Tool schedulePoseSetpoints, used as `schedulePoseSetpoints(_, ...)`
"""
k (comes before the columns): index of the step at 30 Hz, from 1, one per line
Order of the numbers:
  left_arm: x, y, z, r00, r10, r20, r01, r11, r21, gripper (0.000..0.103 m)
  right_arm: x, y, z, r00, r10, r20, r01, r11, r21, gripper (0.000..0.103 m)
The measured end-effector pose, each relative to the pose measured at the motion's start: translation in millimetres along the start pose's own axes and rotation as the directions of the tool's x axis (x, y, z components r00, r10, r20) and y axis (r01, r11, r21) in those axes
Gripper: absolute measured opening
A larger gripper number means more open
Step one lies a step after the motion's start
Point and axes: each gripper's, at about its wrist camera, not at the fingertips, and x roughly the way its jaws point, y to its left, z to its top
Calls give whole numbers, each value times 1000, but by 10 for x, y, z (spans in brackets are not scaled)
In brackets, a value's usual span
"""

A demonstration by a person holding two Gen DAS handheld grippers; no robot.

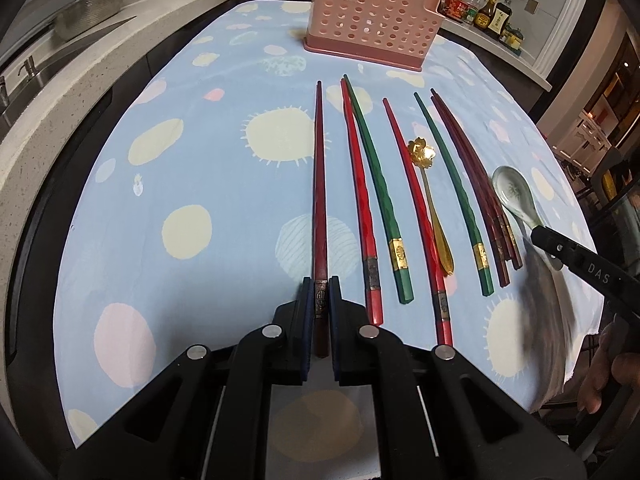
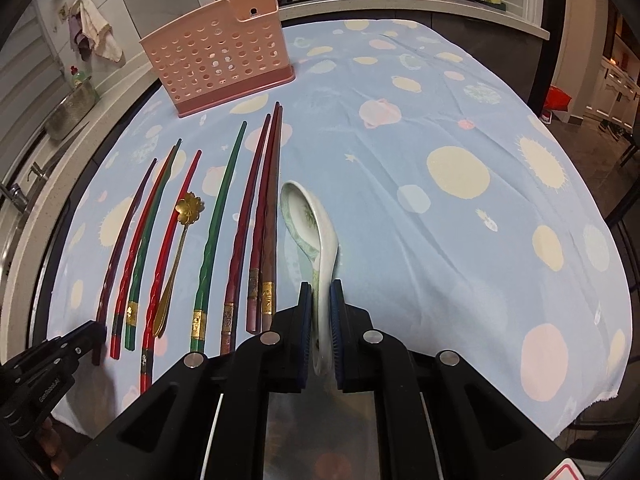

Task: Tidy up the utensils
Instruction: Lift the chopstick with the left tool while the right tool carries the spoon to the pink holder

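Clearly, from the left wrist camera, the left gripper has its jaws closed on the thick decorated end of a dark red chopstick, which runs away from the jaws toward the pink perforated utensil holder standing at the far side of the tabletop. This chopstick is the farthest left of the row laid out short of the holder: red and green chopsticks, a gold flower-headed spoon, more dark red ones. It looks stiff, light and lacquered, so probably slick; held at its very end, the long shaft can swing, and a grip slightly farther up would likely steady it. From the right wrist camera, the right gripper has its jaws clamped on the handle of a white ceramic soup spoon, its bowl pointing toward the holder and lying just right of the nearest dark red chopsticks. Glazed ceramic is heavier, slippery and would chip if dropped; the curved handle may twist between flat pads, so I judge a firm hold and a gentle set-down wise.
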Motion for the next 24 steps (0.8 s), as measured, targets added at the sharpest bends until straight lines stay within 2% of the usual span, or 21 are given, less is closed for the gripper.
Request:
schedulePoseSetpoints(7,-200,15,-74,999,1,32,-1,1000,4,7,-228,-26,-22,999,4,38,-4,1000,7,7)
schedulePoseSetpoints(12,-445,9,-16,996,1,86,-1,1000,8,7,-437,-39,32,997,16,82,-17,1000,14,7)
schedulePoseSetpoints(18,-755,-22,223,984,-3,176,2,1000,9,7,-596,-6,193,991,30,127,-32,999,7,6)
schedulePoseSetpoints(24,-982,-57,597,964,-15,265,13,1000,10,7,-681,83,392,985,49,165,-47,999,-14,6)
